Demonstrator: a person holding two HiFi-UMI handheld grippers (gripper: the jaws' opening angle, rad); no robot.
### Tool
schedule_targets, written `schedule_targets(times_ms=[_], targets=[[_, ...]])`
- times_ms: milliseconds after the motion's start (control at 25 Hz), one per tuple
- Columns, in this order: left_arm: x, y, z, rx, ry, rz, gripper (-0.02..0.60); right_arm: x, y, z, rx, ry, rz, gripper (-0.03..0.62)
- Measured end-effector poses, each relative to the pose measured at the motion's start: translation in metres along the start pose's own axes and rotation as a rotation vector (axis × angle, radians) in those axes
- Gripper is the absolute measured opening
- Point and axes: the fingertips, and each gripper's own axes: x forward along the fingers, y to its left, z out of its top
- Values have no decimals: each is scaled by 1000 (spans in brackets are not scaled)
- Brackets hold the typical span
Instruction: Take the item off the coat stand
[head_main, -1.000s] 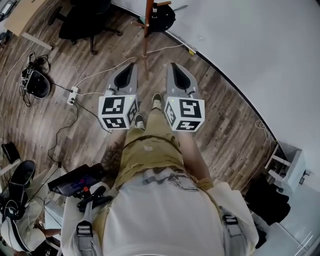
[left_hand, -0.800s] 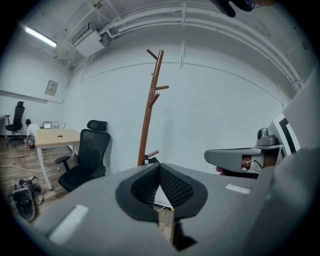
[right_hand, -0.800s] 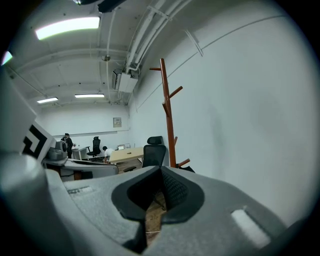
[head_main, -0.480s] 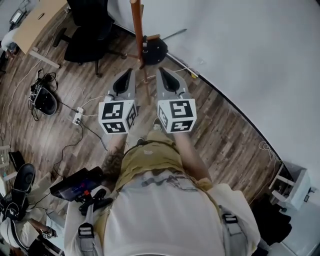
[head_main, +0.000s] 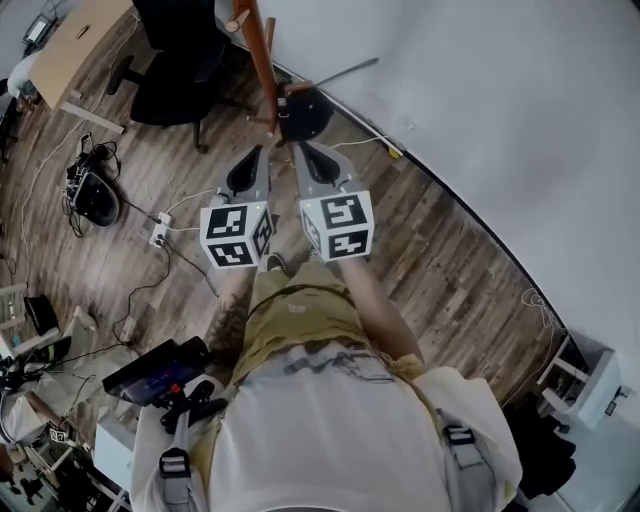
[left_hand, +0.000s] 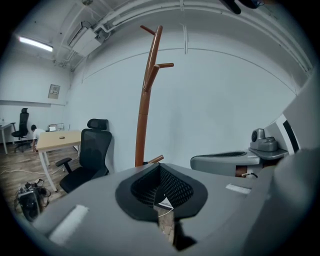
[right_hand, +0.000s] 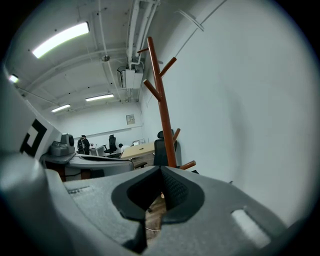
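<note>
Closing in on the coat stand (head_main: 258, 60), the clenched, empty left tongs (head_main: 254, 152) and right tongs (head_main: 301, 150) now sit near its dark item (head_main: 306, 113); grasping likely comes next.

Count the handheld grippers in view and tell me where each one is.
2. The left gripper is left of centre in the head view, the right gripper beside it; both point toward the coat stand. None appears hidden.

Wood-plank floor (head_main: 420, 260), white wall (head_main: 500, 100), black office chair (head_main: 175, 60), pale desk (head_main: 75, 50)
</note>
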Motion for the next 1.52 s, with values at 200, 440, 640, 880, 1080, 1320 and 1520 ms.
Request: schedule_targets(times_ms=[200,440,640,880,1080,1320,1520], targets=[[20,24,3,-25,26,-24,0,42,-7,-3,6,57,-37,0],[31,17,-8,-14,49,-48,0,55,-16,-31,-8,133,-90,0],[41,16,-21,-17,82,-59,0,61,-24,-39,1,145,-122,2],[49,16,-30,-19,112,-57,0,70,-40,-45,6,179,-155,19],[52,15,-31,-20,122,-61,0,78,-56,-54,15,219,-205,77],[49,19,-35,-32,130,-53,0,89,-68,-63,2,278,-280,184],[45,26,-44,-43,147,-37,0,99,-78,-75,-35,329,-304,193]])
